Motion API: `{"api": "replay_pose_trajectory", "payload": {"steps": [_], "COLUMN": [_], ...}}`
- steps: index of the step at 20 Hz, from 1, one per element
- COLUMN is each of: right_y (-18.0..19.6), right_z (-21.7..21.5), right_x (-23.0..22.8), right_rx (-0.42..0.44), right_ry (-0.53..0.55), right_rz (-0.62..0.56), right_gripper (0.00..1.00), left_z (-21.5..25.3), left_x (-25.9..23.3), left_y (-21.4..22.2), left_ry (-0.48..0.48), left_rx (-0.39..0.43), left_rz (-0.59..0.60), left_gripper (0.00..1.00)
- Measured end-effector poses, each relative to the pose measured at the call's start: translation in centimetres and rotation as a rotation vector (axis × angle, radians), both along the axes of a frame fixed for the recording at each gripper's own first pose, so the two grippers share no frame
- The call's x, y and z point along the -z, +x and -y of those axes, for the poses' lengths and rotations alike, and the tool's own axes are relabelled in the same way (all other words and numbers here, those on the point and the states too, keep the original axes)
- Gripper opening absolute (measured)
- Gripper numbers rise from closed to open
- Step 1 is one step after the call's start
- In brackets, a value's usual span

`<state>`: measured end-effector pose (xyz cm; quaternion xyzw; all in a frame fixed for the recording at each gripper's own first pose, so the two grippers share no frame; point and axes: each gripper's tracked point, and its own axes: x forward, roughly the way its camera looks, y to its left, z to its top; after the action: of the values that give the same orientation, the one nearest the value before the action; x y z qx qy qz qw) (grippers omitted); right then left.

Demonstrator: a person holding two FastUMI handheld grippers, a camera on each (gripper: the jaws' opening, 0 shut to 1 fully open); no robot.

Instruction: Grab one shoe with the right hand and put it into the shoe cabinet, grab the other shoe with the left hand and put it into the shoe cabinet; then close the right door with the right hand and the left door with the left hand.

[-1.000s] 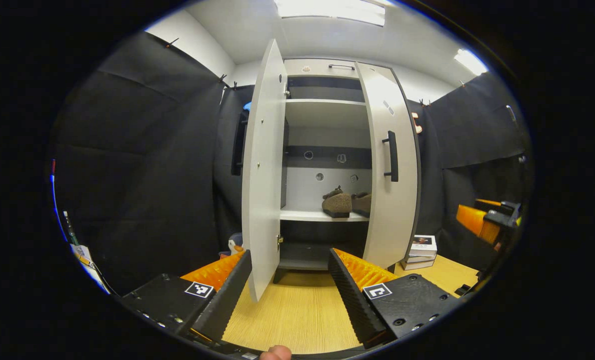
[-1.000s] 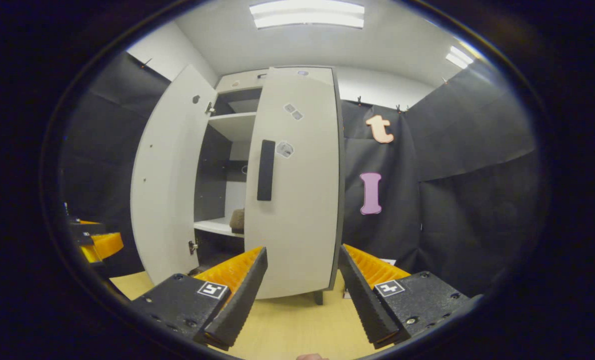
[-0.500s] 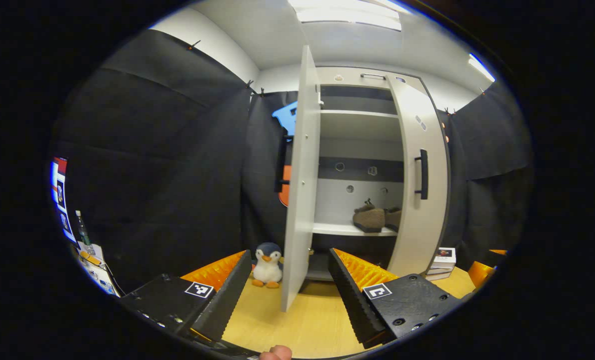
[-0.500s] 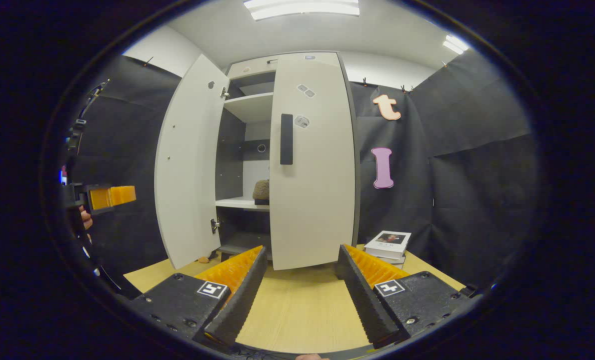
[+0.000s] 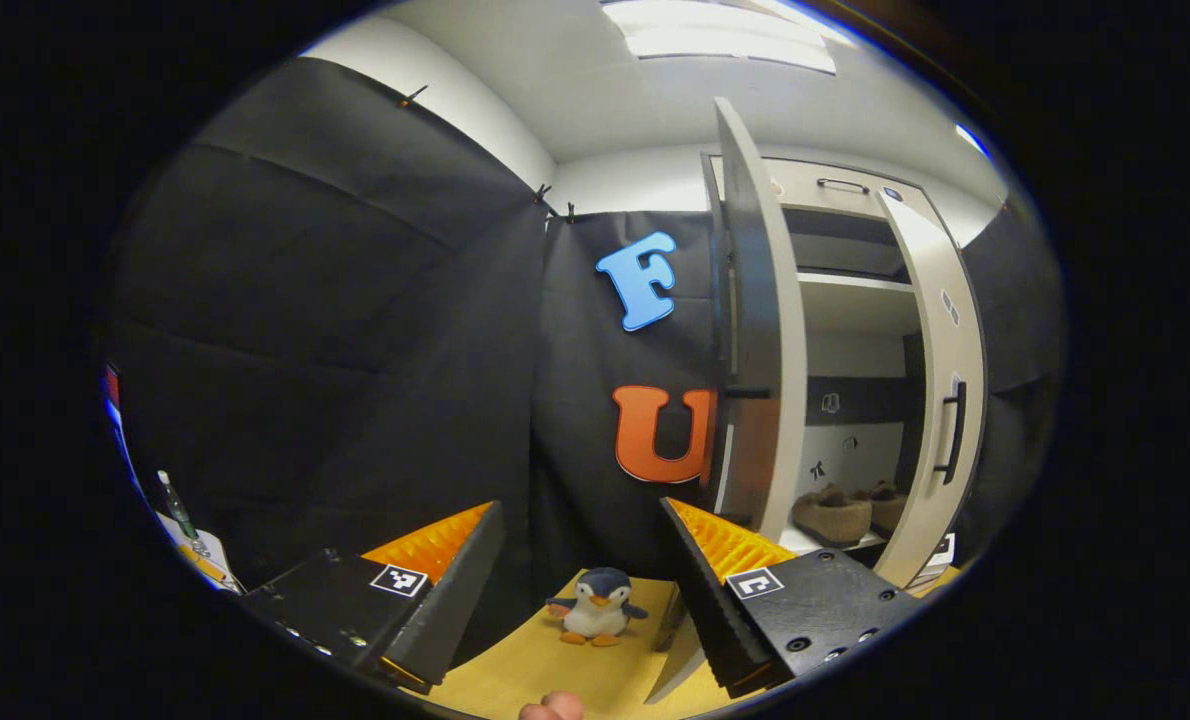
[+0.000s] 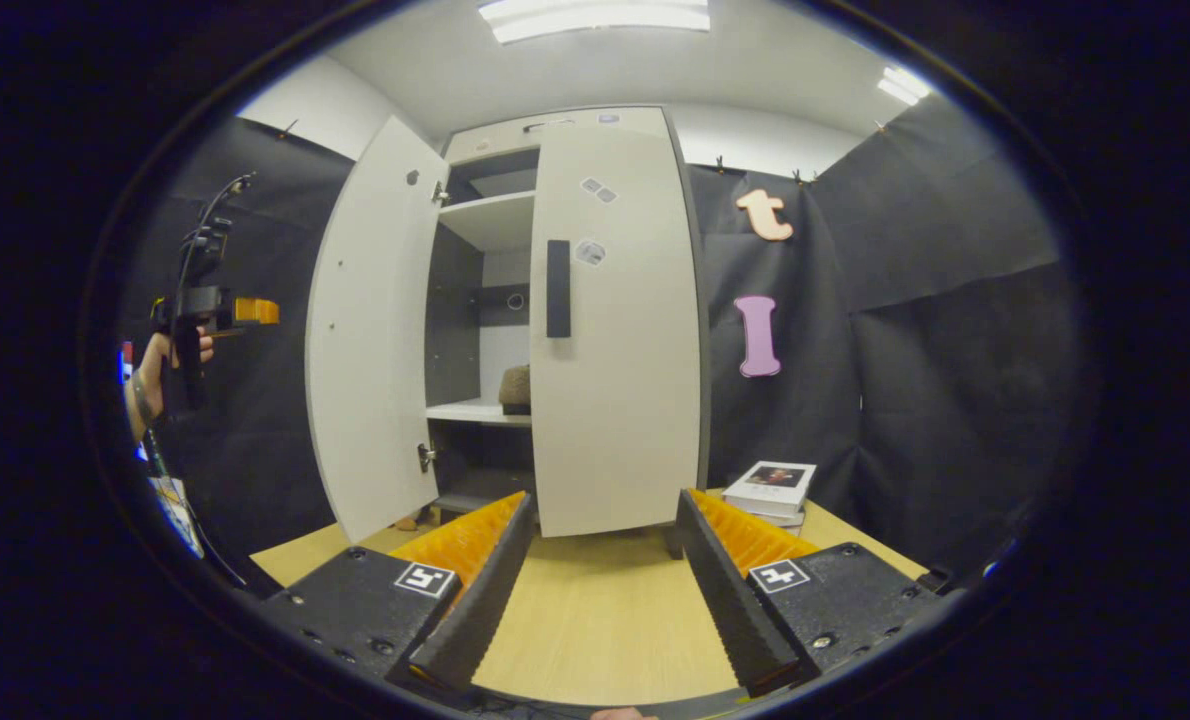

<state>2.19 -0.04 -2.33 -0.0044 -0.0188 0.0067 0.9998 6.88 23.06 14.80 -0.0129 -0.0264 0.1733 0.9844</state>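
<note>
The white shoe cabinet [image 6: 495, 140] stands on a wooden table [image 6: 595, 620]. Two brown shoes [image 5: 835, 515] sit side by side on its lower shelf; one shoe [image 6: 515, 390] peeks out between the doors. The left door [image 6: 370, 330] hangs wide open and looks almost edge-on as the left door [image 5: 755, 350]. The right door [image 6: 615, 330], with a black handle [image 6: 558, 288], covers the right half, shut or nearly so. My right gripper [image 6: 600, 560] is open, a short way in front of that door. My left gripper [image 5: 580, 560] is open by the left door's outer side; a hand holds this left gripper [image 6: 245, 310].
A penguin plush [image 5: 595, 607] stands on the table at the foot of the left door, just ahead of my left gripper. A small stack of books [image 6: 770, 485] lies to the right of the cabinet. Black cloth walls close in on both sides.
My left gripper has swung left and round to the outer side of the left door. My right gripper has backed away from the right door, which now covers more of the opening.
</note>
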Motion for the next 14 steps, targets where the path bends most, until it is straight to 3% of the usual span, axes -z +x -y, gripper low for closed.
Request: {"api": "replay_pose_trajectory", "payload": {"steps": [9, 14], "right_y": [0.3, 1.0], "right_z": [1.8, 2.0], "right_x": [-0.4, -0.7], "right_rx": [0.052, 0.052], "right_ry": [0.013, 0.023], "right_rz": [-0.007, -0.008], "right_gripper": [0.92, 0.92], "left_z": [-0.4, -0.1], "left_x": [0.0, 0.3], "left_y": [4.5, 4.6], "left_ry": [0.016, -0.04], "left_rx": [0.027, 0.039], "left_rz": [-0.029, -0.036], "left_gripper": [0.92, 0.92]}}
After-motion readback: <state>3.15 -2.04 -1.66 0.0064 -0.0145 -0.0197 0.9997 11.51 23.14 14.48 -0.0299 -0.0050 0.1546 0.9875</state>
